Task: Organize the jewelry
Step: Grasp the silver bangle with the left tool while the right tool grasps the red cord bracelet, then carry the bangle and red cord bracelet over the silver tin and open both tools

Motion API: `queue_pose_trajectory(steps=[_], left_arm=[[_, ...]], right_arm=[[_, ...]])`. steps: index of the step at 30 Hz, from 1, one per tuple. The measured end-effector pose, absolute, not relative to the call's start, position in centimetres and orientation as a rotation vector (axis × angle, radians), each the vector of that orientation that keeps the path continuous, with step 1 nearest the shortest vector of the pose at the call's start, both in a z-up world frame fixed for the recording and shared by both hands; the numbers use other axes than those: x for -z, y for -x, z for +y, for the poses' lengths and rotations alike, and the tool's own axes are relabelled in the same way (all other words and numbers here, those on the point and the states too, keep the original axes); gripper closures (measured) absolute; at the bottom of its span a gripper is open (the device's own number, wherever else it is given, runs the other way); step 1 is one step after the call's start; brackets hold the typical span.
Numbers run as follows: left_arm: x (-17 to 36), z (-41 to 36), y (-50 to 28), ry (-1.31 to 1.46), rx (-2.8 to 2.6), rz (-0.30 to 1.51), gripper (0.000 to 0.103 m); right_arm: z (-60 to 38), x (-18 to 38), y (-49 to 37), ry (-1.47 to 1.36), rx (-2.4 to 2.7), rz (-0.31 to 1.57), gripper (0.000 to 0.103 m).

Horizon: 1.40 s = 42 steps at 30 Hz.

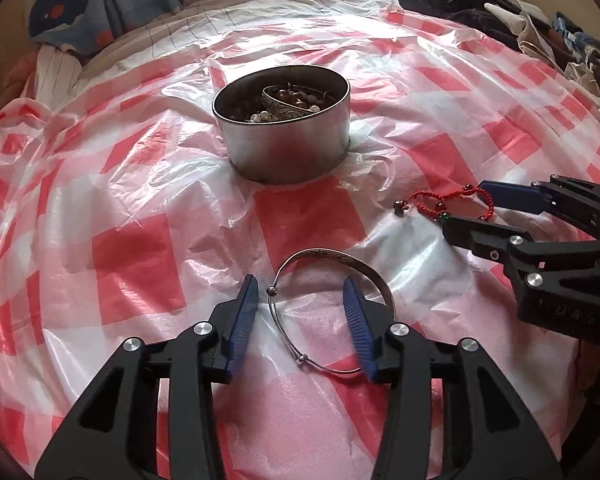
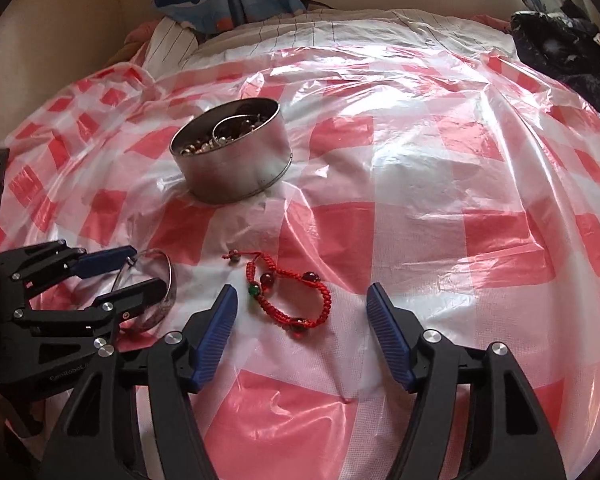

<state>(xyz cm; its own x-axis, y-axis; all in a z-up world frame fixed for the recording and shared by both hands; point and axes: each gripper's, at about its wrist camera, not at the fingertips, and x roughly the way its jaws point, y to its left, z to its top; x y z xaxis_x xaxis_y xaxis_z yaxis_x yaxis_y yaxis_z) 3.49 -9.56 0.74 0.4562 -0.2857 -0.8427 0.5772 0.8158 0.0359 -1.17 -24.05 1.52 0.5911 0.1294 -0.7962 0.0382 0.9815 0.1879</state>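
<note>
Both grippers' fingers released: left gripper (image 1: 302, 300) straddles thin silver metal bangle (image 1: 332, 264), near round metal tin (image 1: 284, 148); w/ hasty closing, bangle may slip out.

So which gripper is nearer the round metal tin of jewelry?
Hard to call; neither is close. The left gripper straddles the silver bangle in front of the round metal tin; the right gripper brackets the red cord bracelet, off to the tin's right.

home bedroom, bed under a red-checked plastic sheet (image 1: 140, 264), whale-print bedding (image 1: 72, 12), heaped clothes (image 1: 480, 12)
</note>
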Motion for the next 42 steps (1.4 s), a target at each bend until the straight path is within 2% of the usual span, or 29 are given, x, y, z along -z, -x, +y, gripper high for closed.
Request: queue_pose_trajectory(steps=[1,2,3,4,12,19,20,21,22,23,25,27,29,36,42], left_arm=[[-0.9,-9.5,-3.6,-0.338,0.545,0.961,0.078],[-1.0,-9.4,-3.6,-0.339,0.540,0.959,0.093],[-1.1,-9.2,-3.7,-0.335,0.539,0.959,0.097],[-1.3,-9.0,-3.7,-0.329,0.541,0.954,0.098],[-2.1,-9.3,-3.3,-0.362,0.529,0.913,0.099],[-1.4,-9.3,-3.7,-0.358,0.515,0.933,0.097],[-1.2,-9.2,-3.8,-0.353,0.514,0.941,0.096],[-1.1,-9.3,-3.8,-0.350,0.515,0.941,0.095],[-0.9,-9.3,-3.8,-0.355,0.514,0.940,0.094],[-0.8,-9.5,-3.7,-0.370,0.512,0.936,0.094],[-0.7,-9.9,-3.4,-0.411,0.510,0.921,0.096],[-1.0,-9.8,-3.3,-0.396,0.526,0.918,0.099],[-1.9,-9.3,-3.3,-0.330,0.558,0.907,0.099],[-4.7,-7.1,-4.0,-0.143,0.618,0.870,0.099],[-5.2,-7.4,-4.0,-0.145,0.615,0.853,0.099]], right_arm=[[-23.7,-1.5,1.2,-0.171,-0.059,0.943,0.067],[-23.5,-1.5,1.2,-0.159,-0.065,0.943,0.081],[-23.5,-1.6,1.4,-0.168,-0.084,0.939,0.093],[-23.6,-1.7,1.5,-0.178,-0.098,0.931,0.096],[-23.9,-3.5,2.2,-0.218,-0.120,0.842,0.096],[-23.9,-3.2,1.8,-0.227,-0.129,0.870,0.096],[-23.9,-2.9,1.7,-0.225,-0.120,0.885,0.086],[-23.8,-2.6,1.6,-0.223,-0.111,0.897,0.059],[-23.8,-2.4,1.5,-0.217,-0.100,0.901,0.049],[-23.7,-2.3,1.5,-0.204,-0.095,0.903,0.047],[-23.0,-1.5,1.2,-0.167,-0.105,0.944,0.054],[-22.3,-1.2,1.1,-0.122,-0.106,0.958,0.085],[-22.3,-1.5,1.3,-0.123,-0.115,0.942,0.095],[-24.6,-3.9,2.1,-0.296,-0.169,0.815,0.095],[-25.1,-5.6,2.5,-0.333,-0.188,0.741,0.095]])
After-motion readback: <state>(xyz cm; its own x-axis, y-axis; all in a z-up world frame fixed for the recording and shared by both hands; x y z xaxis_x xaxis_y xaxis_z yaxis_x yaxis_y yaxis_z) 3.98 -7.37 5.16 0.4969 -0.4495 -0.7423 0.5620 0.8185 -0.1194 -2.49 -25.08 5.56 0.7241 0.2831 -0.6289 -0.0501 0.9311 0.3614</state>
